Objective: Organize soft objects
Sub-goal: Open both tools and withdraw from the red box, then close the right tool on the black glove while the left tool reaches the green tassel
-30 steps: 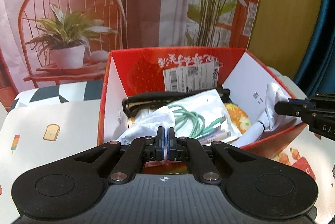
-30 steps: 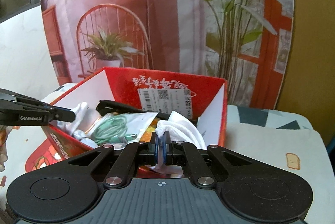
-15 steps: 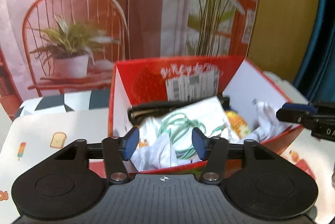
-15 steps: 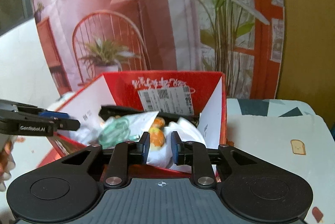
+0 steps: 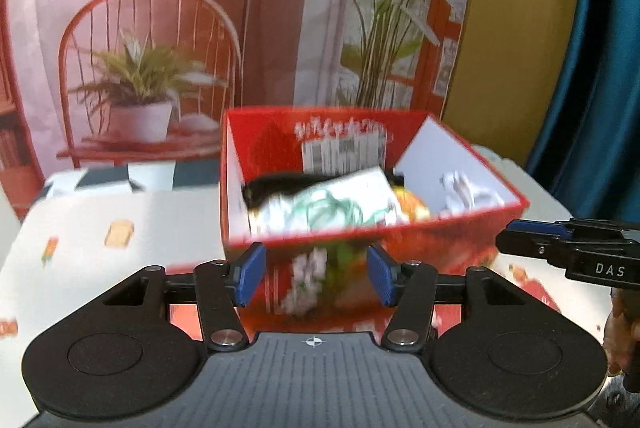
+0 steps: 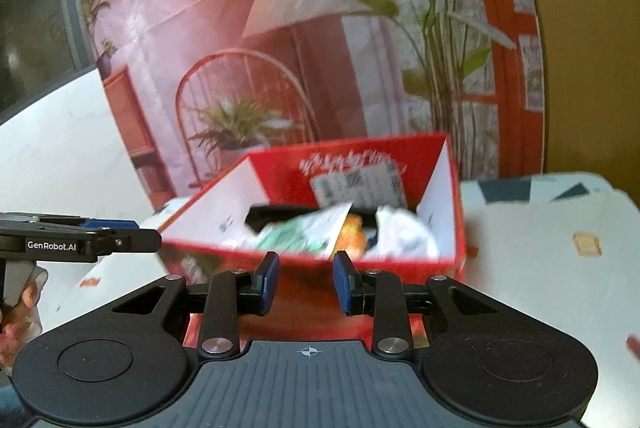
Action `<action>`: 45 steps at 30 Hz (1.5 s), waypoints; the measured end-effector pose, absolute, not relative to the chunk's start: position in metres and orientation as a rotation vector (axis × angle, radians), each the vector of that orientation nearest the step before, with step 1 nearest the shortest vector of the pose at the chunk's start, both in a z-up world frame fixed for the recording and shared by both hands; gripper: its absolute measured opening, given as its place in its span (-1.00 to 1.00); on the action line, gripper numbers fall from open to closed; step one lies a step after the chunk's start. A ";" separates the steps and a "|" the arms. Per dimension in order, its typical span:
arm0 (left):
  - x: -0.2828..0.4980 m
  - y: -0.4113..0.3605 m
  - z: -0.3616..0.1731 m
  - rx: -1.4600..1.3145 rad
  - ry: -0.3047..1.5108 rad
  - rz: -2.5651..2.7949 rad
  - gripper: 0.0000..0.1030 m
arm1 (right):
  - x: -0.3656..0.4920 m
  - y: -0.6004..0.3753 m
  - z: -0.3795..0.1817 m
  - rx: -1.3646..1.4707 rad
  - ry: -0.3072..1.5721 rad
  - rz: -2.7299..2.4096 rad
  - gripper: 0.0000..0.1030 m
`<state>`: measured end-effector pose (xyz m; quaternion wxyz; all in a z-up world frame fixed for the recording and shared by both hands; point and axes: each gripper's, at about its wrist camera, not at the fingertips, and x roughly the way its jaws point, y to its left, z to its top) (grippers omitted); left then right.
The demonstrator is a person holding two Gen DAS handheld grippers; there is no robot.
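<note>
Left wrist view is showing the left gripper [image 5: 316,274] with its fingers spread and holding nothing, hovering just in front of the red box [image 5: 452,252] on the worktop [image 5: 112,212]. Right gripper [image 6: 306,282] is likewise sitting spread and empty before that box, where the white cloth [image 6: 404,234] and a bagged green cable [image 6: 298,232] are lying inside. Judging by this, a drop-off is finishing; the next move is calling for locating another soft item. "DAS" and "GenRobot.AI" are showing on the grippers; the box's script and barcode label [image 5: 342,154] are blurring beyond reading.
</note>
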<state>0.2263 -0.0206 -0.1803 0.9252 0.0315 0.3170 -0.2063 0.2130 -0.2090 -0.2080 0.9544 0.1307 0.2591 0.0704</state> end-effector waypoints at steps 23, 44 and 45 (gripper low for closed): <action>0.198 -0.009 -0.261 -0.102 0.928 -0.423 0.08 | 0.185 -0.160 -0.289 0.166 0.843 0.196 0.00; 0.251 0.011 -0.266 -0.005 0.850 -0.147 -0.04 | 0.188 -0.175 -0.296 0.183 0.820 0.141 -0.76; 0.251 0.016 -0.265 -0.017 0.857 -0.133 -0.03 | 0.188 -0.178 -0.297 0.193 0.816 0.118 -0.76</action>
